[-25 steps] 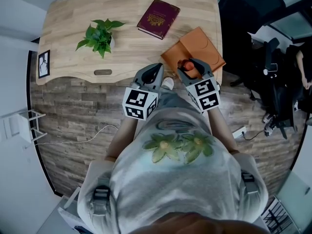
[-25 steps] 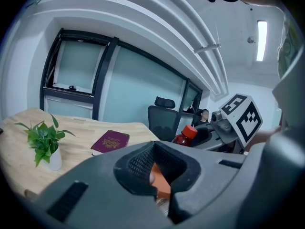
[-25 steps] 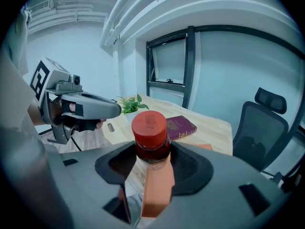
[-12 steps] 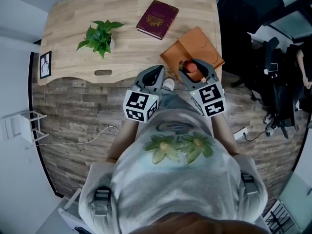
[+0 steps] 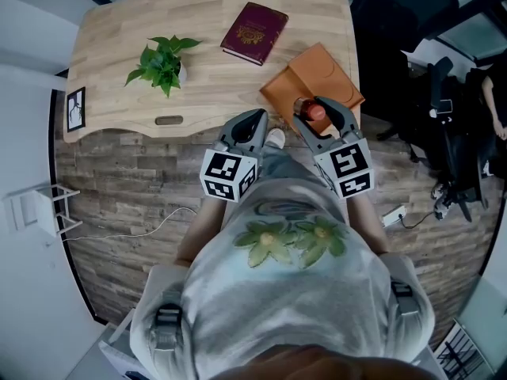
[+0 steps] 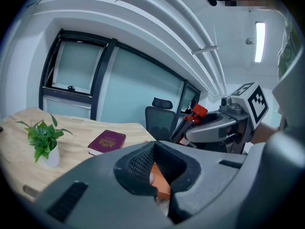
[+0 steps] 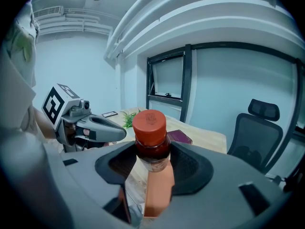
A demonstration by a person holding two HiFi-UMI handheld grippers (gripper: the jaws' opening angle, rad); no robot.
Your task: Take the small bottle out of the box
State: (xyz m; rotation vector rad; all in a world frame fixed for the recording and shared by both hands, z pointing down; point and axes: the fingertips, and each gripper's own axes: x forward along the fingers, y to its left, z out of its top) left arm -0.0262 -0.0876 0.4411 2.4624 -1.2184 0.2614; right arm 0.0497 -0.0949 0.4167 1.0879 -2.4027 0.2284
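Note:
The small bottle (image 5: 310, 111), dark with a red cap, stands upright between the jaws of my right gripper (image 5: 315, 115), which is shut on it. It hangs over the near corner of the open orange box (image 5: 317, 68) at the table's front right. In the right gripper view the bottle (image 7: 151, 136) fills the middle, with the box (image 7: 157, 190) below it. My left gripper (image 5: 252, 125) is just left of it, off the table's front edge, jaws together with nothing held. In the left gripper view the bottle (image 6: 190, 121) shows tilted in the right gripper (image 6: 209, 127).
On the wooden table (image 5: 119, 22) stand a potted plant (image 5: 162, 60), a maroon book (image 5: 255, 32) and a small picture frame (image 5: 72, 105) at the left edge. An office chair (image 5: 444, 133) is to the right. A cable (image 5: 135, 228) lies on the floor.
My right gripper has drawn back slightly toward the person with the bottle in it. The left gripper has barely moved.

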